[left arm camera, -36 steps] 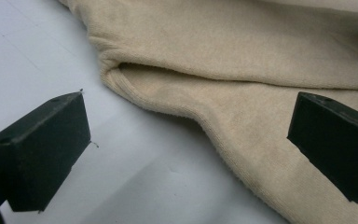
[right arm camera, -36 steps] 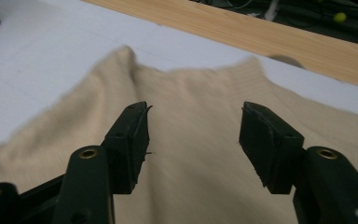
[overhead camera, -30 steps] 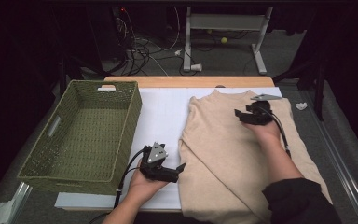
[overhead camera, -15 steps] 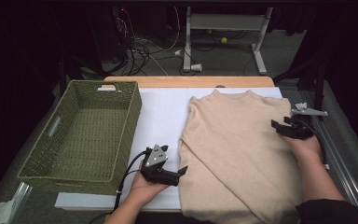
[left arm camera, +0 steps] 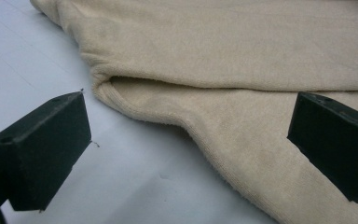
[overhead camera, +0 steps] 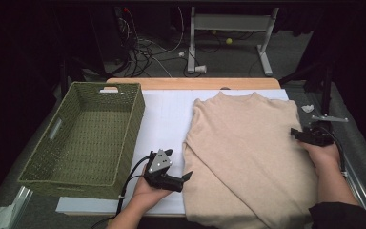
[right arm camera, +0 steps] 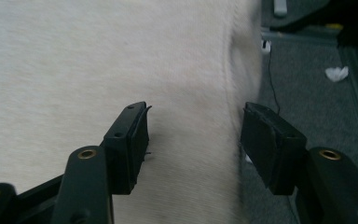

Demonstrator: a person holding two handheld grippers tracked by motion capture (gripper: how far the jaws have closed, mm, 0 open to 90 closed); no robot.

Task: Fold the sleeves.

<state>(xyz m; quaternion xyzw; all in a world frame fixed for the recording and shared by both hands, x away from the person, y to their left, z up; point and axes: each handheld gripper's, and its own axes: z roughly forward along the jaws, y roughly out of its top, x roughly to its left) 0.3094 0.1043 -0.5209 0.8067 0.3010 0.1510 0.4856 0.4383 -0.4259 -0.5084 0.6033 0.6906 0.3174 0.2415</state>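
Since a second ago the right gripper [overhead camera: 299, 134] has swung from the sweater's [overhead camera: 248, 152] middle to its right edge, jaws apart and seemingly empty; left gripper [overhead camera: 185, 177], also open, waits at its left hem; grip both edges squarely.

A: So how are your cams set up?

B: Your high view sits above your side of the table [overhead camera: 171, 102], looking forward and down, floor behind included. Your left gripper view is super close and low, looking along its jaws at the sweater [left arm camera: 242, 56] edge. Your right gripper view looks down over the sweater's other edge. All three share that sweater.
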